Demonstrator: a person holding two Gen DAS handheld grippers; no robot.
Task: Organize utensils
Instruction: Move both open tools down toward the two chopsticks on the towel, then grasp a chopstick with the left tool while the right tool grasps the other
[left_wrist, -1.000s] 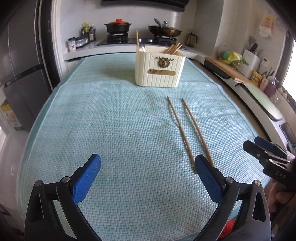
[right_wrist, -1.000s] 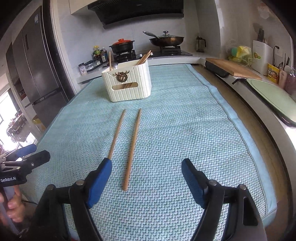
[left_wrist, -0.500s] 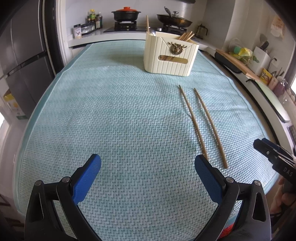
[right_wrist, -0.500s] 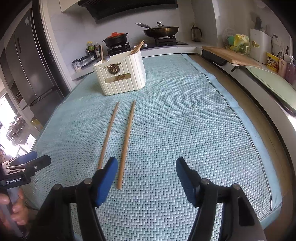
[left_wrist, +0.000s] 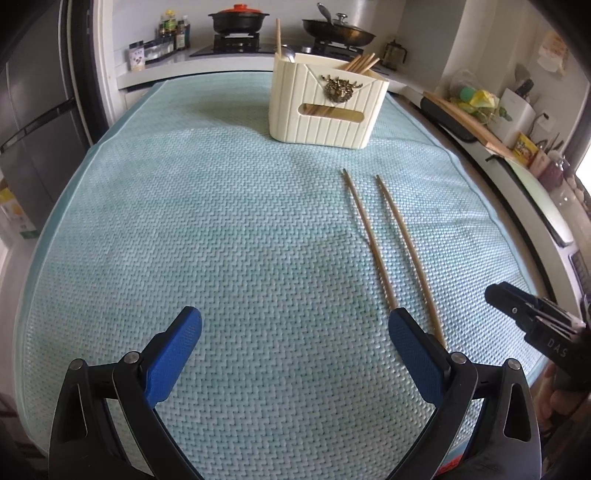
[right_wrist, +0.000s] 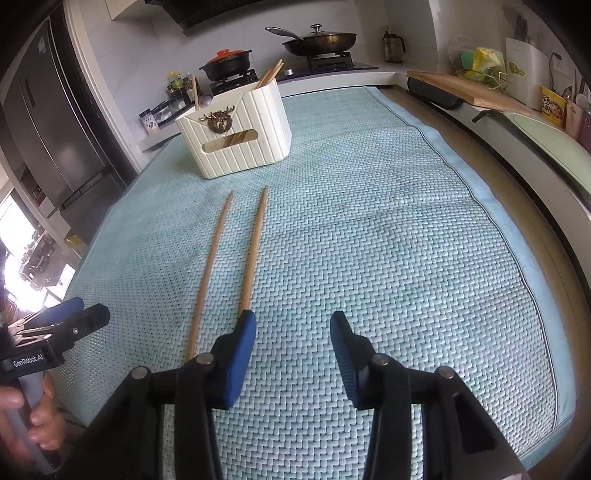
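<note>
Two wooden chopsticks lie side by side on the pale blue woven mat; they also show in the right wrist view. A cream utensil holder with several chopsticks and a spoon in it stands behind them, also seen in the right wrist view. My left gripper is open and empty, its right finger at the chopsticks' near ends. My right gripper is open and empty, narrower, its left finger touching the right chopstick's near end.
A stove with a black pot and a pan stands behind the mat. A dark fridge is on the left. A wooden cutting board and counter clutter lie on the right.
Both grippers have moved forward and lower towards the chopsticks. The right gripper's jaws have narrowed. The chopsticks and holder have not moved.
</note>
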